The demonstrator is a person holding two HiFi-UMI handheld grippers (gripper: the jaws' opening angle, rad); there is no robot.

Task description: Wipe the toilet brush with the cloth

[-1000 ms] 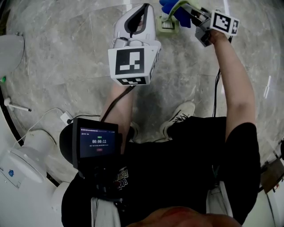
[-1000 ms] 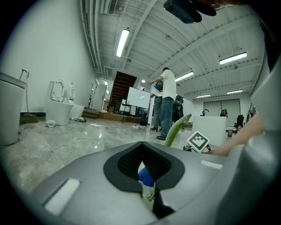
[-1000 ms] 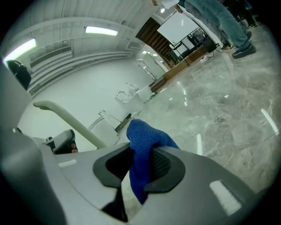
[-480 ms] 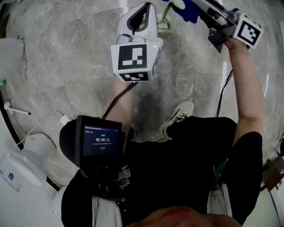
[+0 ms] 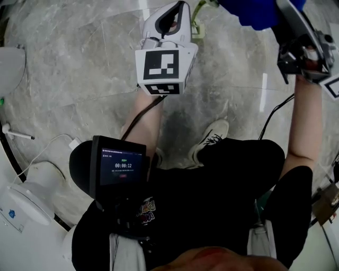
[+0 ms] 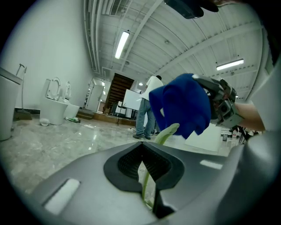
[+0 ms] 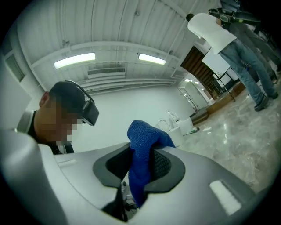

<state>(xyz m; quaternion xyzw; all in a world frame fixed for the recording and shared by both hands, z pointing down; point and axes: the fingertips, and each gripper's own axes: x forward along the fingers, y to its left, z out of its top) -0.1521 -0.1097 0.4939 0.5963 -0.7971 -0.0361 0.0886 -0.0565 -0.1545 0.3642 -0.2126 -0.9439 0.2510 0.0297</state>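
My left gripper (image 5: 177, 8) points away from me and is shut on the thin pale-green handle of the toilet brush (image 6: 146, 178). The handle curves up past the jaws to a tip (image 6: 170, 130). In the head view the brush's pale head (image 5: 197, 29) shows beyond the gripper, above the floor. The blue cloth (image 7: 141, 151) is bunched between the jaws of my right gripper (image 7: 140, 165), which is shut on it. That gripper (image 5: 275, 9) is raised at the top right, and the cloth (image 6: 180, 104) hangs just above the handle's tip; whether they touch I cannot tell.
Grey marble floor (image 5: 79, 69) lies below. White toilets stand at the left (image 5: 29, 198), with a white cable (image 5: 53, 142) on the floor. A screen unit (image 5: 119, 168) hangs on my chest; my shoes (image 5: 212, 138) are under it. People stand far off (image 6: 144, 112).
My right gripper has risen and swung to the right with the blue cloth, growing larger in the head view. The left gripper and the brush have hardly moved.
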